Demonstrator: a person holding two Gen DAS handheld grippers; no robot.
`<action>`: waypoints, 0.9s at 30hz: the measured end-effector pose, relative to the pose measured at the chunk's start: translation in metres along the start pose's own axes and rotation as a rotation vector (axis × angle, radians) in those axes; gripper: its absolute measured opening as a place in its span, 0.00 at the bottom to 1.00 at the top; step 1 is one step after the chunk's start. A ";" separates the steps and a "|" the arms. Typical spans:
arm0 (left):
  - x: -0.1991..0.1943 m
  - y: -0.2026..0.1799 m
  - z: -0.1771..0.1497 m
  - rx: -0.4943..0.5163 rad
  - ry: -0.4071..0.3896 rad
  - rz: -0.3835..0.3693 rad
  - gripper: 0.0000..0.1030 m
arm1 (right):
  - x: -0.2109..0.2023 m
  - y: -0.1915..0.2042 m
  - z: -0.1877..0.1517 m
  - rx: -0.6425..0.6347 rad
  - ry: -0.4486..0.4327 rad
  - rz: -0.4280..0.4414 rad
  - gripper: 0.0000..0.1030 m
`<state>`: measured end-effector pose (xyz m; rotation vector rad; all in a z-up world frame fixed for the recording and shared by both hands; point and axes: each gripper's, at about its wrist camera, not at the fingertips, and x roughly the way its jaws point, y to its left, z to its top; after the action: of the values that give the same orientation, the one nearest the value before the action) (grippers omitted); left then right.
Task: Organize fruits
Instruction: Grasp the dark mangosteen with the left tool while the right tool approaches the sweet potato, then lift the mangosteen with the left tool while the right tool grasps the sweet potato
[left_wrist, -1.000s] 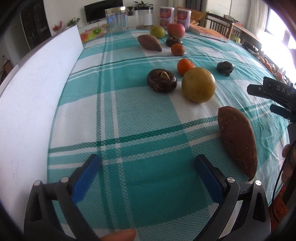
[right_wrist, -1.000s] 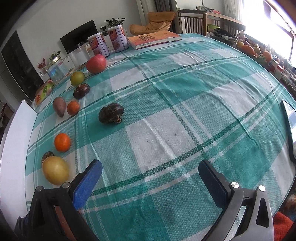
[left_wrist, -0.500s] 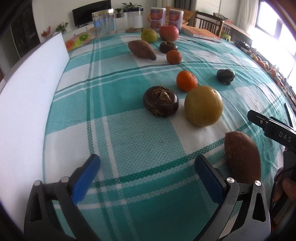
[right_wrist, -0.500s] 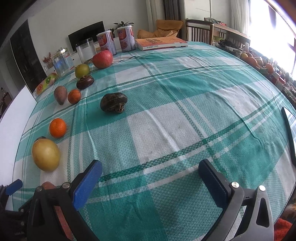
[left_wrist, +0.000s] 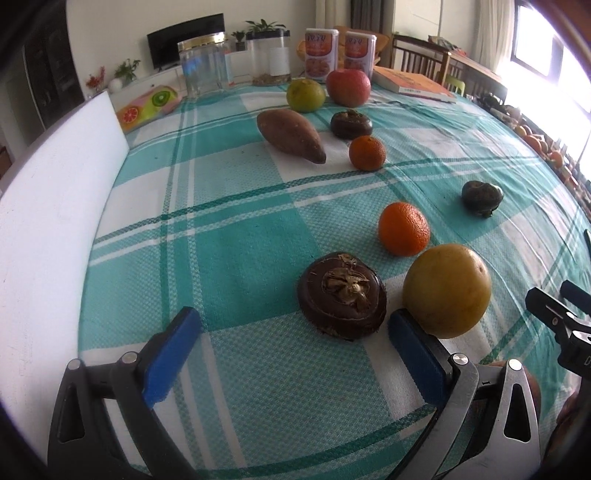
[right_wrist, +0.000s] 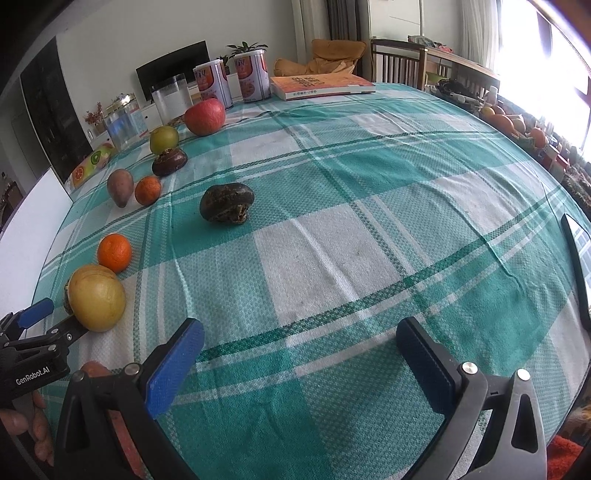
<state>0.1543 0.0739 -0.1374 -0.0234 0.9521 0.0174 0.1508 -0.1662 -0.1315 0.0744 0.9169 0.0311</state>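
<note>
On the counter (left_wrist: 236, 236), both of your claws (left_wrist: 291, 343) (right_wrist: 301, 360) gaped empty; the dark chestnut (left_wrist: 341, 295) looked hard, light; pinch its 2 rounded flanks.

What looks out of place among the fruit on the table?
One dark water chestnut sits alone toward the table's middle, apart from the produce lined up along the left side, where oranges, a sweet potato and another chestnut lie.

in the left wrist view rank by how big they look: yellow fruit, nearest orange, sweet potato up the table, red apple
1. Yellow fruit, largest, though it lies nearest the camera.
2. Sweet potato, longest of the rest.
3. Nearest orange and red apple look alike; the apple is farther off, so I won't rank them.
</note>
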 end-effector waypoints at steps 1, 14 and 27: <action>0.000 0.001 0.001 -0.003 -0.001 -0.001 0.98 | 0.000 0.000 0.000 -0.001 0.000 -0.001 1.00; -0.008 -0.010 0.002 0.060 -0.030 -0.047 0.46 | 0.000 0.002 0.000 -0.006 0.001 -0.006 1.00; -0.056 0.013 -0.055 -0.047 0.030 -0.124 0.46 | -0.047 0.057 -0.017 -0.194 0.254 0.487 1.00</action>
<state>0.0765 0.0856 -0.1244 -0.1263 0.9790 -0.0751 0.1092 -0.1110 -0.0998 0.1138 1.1275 0.5925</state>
